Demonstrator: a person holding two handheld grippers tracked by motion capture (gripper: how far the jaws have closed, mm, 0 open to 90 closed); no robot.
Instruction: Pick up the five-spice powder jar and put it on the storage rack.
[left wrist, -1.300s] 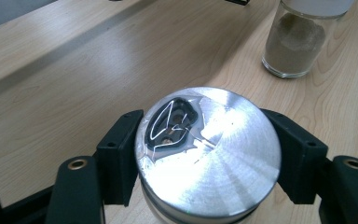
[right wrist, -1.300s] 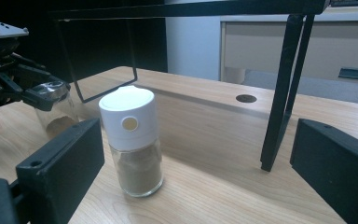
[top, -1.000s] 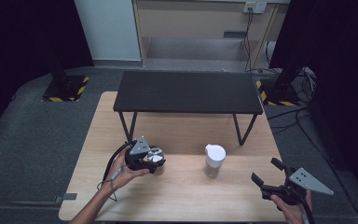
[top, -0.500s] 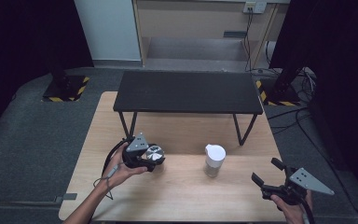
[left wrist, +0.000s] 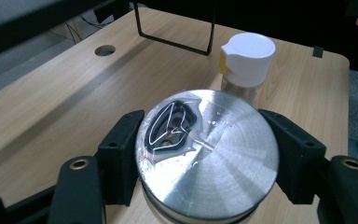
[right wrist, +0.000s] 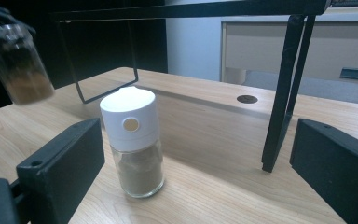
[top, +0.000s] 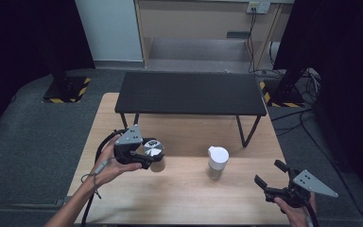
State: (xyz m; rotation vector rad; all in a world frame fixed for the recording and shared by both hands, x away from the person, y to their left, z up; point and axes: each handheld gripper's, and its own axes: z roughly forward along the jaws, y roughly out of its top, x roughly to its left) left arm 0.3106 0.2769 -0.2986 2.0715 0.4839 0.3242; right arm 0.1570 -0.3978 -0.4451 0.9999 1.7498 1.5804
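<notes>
Left gripper (top: 146,158) has risen — jaws pinching the silver-lidded jar (left wrist: 207,156) (clear of the table (top: 194,198)).

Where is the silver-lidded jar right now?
The silver-lidded jar is clamped in the left gripper, held above the wooden table's left half in the high view, left of the white-capped jar.

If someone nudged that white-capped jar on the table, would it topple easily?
Perhaps. The white-capped jar stands tall on a narrow base, so a high push could tip it. Its glass body looks smooth, maybe slippery and breakable. The brown powder fills its lower part, which probably steadies it somewhat.
</notes>
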